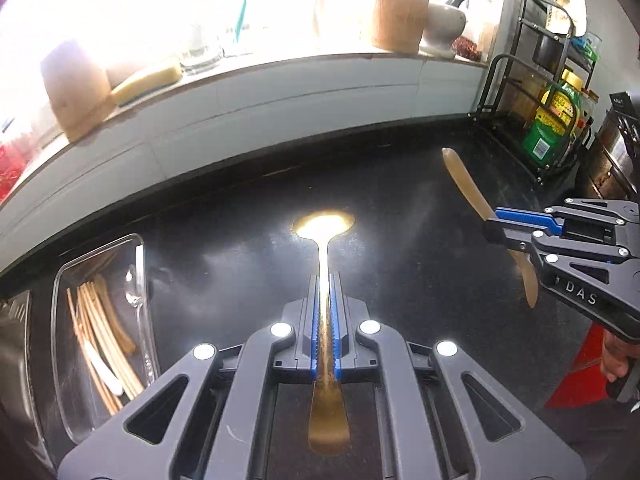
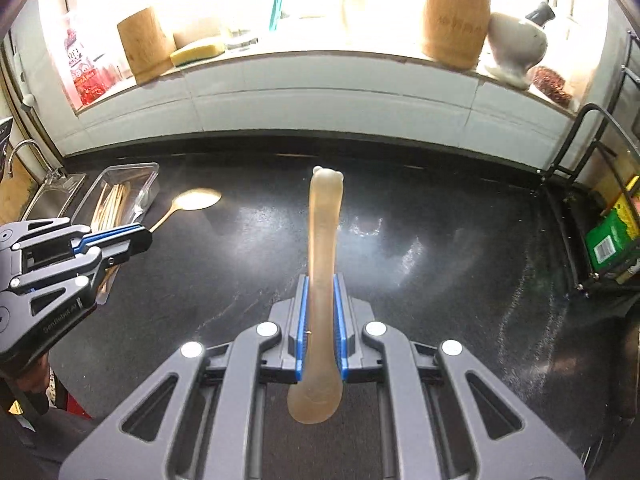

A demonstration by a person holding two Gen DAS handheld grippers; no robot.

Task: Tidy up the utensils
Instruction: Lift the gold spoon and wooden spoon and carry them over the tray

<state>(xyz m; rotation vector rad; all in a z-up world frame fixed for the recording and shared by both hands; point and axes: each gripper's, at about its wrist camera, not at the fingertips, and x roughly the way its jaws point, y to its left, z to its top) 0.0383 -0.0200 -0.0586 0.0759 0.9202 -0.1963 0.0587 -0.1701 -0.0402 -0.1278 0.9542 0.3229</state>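
Left wrist view shows the sorting only partly done, as far as I can judge: a clear tray down to the left of the jaws already holds a bundle of wooden chopsticks and what looks like a clear plastic utensil, while two pieces are in the air and not yet put away, and the black countertop ahead of the jaws carries nothing else that I can make out. The left gripper has its jaws pressed nearly together, pinching the thin handle of a gold spoon; the bowl of the spoon sticks out past the fingertips and the flat handle end pokes back behind the pads. The right gripper is likewise clamped, on a pale translucent spoon, its handle running out ahead of the jaws and its bowl hanging behind them. In the right wrist view the tray lies well off to the left, beyond the left gripper, so both spoons seem to need carrying there or to a holder
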